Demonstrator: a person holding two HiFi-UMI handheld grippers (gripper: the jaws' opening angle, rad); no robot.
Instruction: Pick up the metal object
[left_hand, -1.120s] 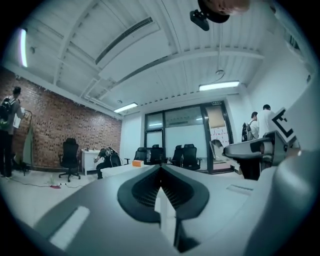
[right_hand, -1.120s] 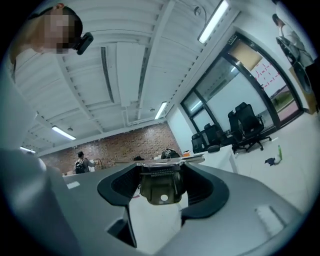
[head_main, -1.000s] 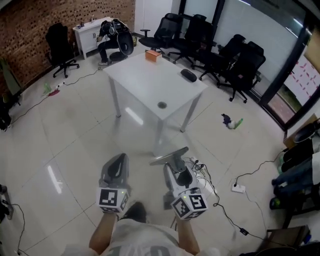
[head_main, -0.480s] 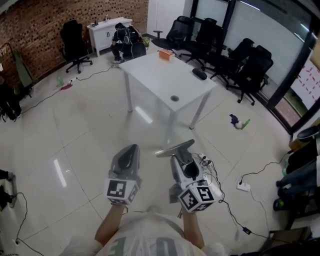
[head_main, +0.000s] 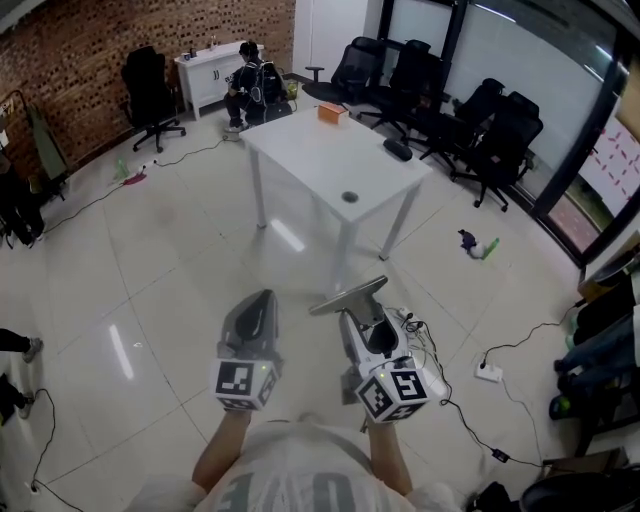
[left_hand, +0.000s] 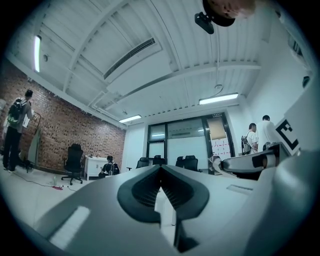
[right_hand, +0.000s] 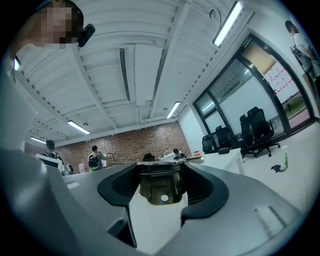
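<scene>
**Head view, with both gripper views.** The metal object (head_main: 348, 296) rests on no surface. It sits in the right gripper (head_main: 356, 312), whose jaws are clenched on it at their very tips, above the tiled floor (head_main: 150, 260). The white counter (head_main: 320, 150) stands well apart, ahead of both grippers.

**Orientation.** From above, the object reads as a thin flat strip. Its long axis runs crosswise to the right jaws and projects past them on both sides, the left end lower in the picture and the right end higher. In the right gripper view I see it between the pads as a folded plate with a toothed upper edge and a round hole (right_hand: 164, 198) near its lower lip.

**Other arm.** The left gripper (head_main: 262, 300) is just beside the right one and roughly parallel to it. Its jaws are pressed together with nothing between them. The object's left end points toward it without touching.

**Judgement.** I take the pick as made. The grip is narrow and set across the strip, so I judge the piece could pivot about the pads. The left gripper is the nearer free support for the overhanging left end.
</scene>
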